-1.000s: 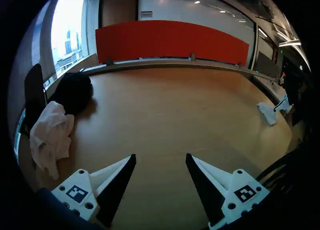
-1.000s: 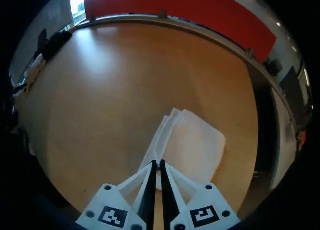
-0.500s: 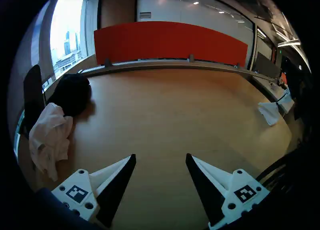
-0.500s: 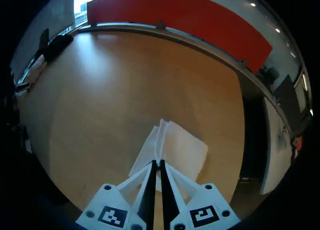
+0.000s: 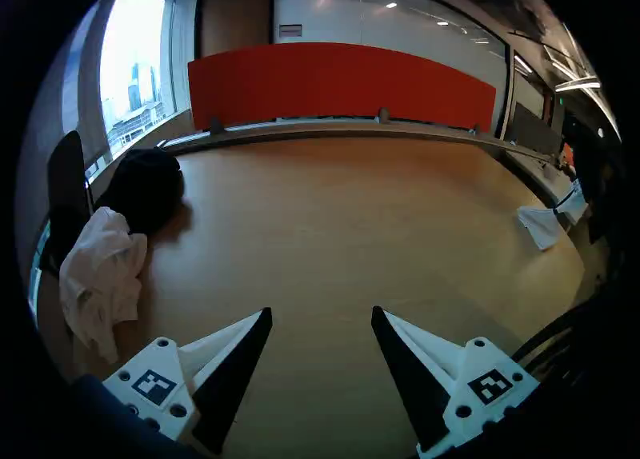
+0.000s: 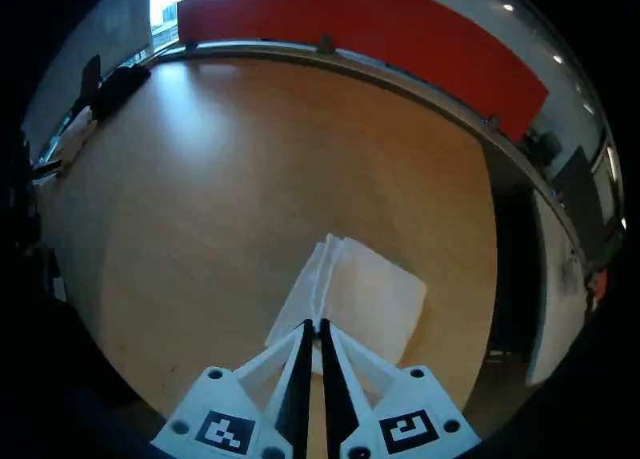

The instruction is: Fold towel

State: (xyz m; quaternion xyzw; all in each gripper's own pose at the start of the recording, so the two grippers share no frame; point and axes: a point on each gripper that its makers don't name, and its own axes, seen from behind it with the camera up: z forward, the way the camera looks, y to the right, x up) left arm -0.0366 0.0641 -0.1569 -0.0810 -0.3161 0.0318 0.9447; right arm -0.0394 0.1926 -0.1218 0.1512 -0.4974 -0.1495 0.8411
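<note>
Towel [image 6: 364, 299]: folded, edge pinched in closed right gripper [image 6: 313, 325], drawn slightly nearer over worktop [image 6: 200, 179]. Left gripper [image 5: 320, 311] wide open, empty, unmoved. Fold judged near complete.

The left gripper [image 5: 320, 311] has 2 white, wedge-shaped fingers [image 5: 214, 352] with black inner faces, each base bearing a black-and-white square marker [image 5: 154, 385] ringed by small round screw holes [image 5: 163, 342]. The right gripper [image 6: 315, 325] looks alike: white bodies, black pads [image 6: 300, 379], 2 square markers.

Wht towel [image 6: 368, 299], folded, layered edges
</note>
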